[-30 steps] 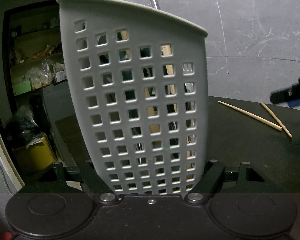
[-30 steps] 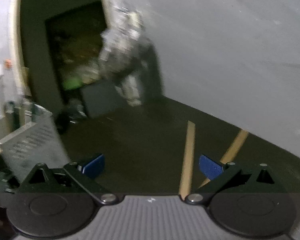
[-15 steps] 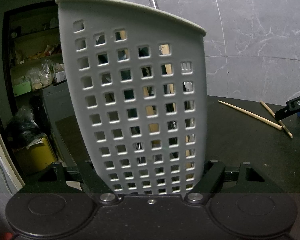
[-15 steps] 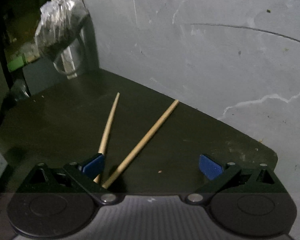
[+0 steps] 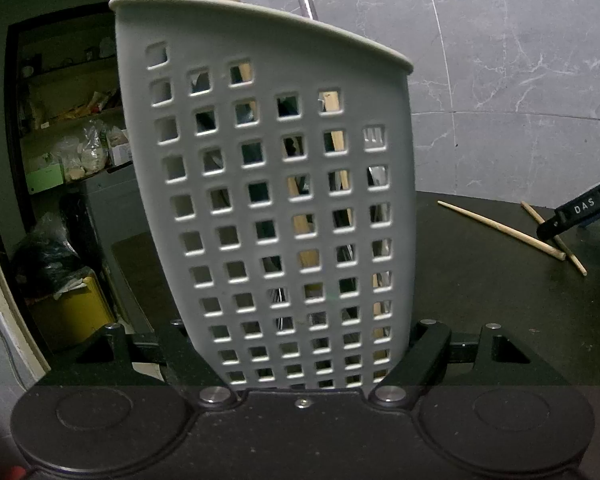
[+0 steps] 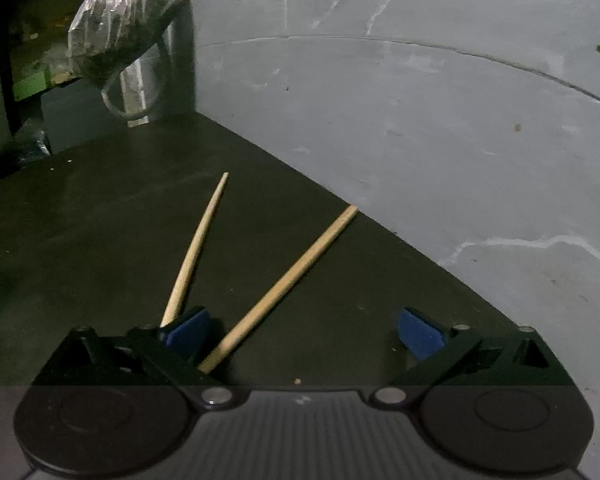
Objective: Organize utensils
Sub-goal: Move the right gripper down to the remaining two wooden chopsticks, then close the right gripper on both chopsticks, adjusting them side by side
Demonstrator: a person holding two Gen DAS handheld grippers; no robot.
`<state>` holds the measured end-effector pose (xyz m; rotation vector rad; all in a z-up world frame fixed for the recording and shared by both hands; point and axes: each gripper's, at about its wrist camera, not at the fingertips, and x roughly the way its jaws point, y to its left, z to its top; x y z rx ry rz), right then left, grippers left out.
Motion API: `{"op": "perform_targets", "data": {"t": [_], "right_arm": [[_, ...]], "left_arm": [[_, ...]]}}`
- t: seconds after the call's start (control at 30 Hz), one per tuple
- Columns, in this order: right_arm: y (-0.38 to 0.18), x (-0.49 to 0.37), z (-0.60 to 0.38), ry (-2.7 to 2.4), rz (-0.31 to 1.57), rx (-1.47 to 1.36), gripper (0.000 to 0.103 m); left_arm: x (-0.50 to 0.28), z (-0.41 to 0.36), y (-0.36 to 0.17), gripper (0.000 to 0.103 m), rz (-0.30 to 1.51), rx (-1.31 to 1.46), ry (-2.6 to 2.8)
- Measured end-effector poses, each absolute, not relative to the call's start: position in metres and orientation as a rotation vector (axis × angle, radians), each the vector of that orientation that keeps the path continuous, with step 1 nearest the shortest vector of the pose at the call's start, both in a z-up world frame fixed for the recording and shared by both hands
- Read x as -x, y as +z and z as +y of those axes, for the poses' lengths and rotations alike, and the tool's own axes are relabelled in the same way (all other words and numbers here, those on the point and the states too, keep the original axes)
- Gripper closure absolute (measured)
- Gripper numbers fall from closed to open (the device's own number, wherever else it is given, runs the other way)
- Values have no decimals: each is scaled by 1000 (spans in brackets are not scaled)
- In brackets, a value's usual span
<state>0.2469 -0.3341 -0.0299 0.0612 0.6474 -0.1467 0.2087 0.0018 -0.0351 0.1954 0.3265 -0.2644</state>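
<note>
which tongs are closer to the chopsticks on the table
Right. The right tongs sit open right over the chopsticks, one between their fingers. The left tongs are off to the side, gripping the holder.

My light here is dim and flat, seemingly from overhead. On the left wrist camera the pale basket (image 5: 276, 208) is sharp and evenly lit, while the storeroom doorway (image 5: 60, 184) behind it sinks into murk. Both lenses bend straight lines; the wall seam (image 6: 420, 46) arcs and the corners go black. The right wrist camera is softer and grainier: the chopsticks (image 6: 284, 284) look slightly smeared on the dark table (image 6: 80, 240), and the foil bag (image 6: 120, 20) catches a weak glare.
</note>
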Motion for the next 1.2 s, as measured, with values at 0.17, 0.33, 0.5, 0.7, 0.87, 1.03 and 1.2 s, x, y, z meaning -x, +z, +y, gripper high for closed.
{"op": "perform_targets", "data": {"t": [0.17,0.33,0.5,0.7,0.87,1.03,1.2], "right_arm": [[-26,-251,-336,-118,638,-73,31],[-23,-254,-338,-115,634,-81,59],[-20,-265,-336,-82,646,-87,81],[-16,-294,-329,-55,674,-86,91],[-14,-319,-322,-22,691,-95,92],[-13,-330,-312,28,704,-121,92],[-14,-339,-304,38,697,-144,95]], "left_arm": [[-209,2,-33,24,325,-194,-265],[-208,1,-32,24,324,-194,-265],[-207,0,-33,24,323,-197,-263],[-207,-1,-33,24,325,-197,-262],[-207,-1,-32,24,321,-195,-264],[-206,0,-33,23,317,-192,-262],[-204,0,-34,23,315,-194,-264]]}}
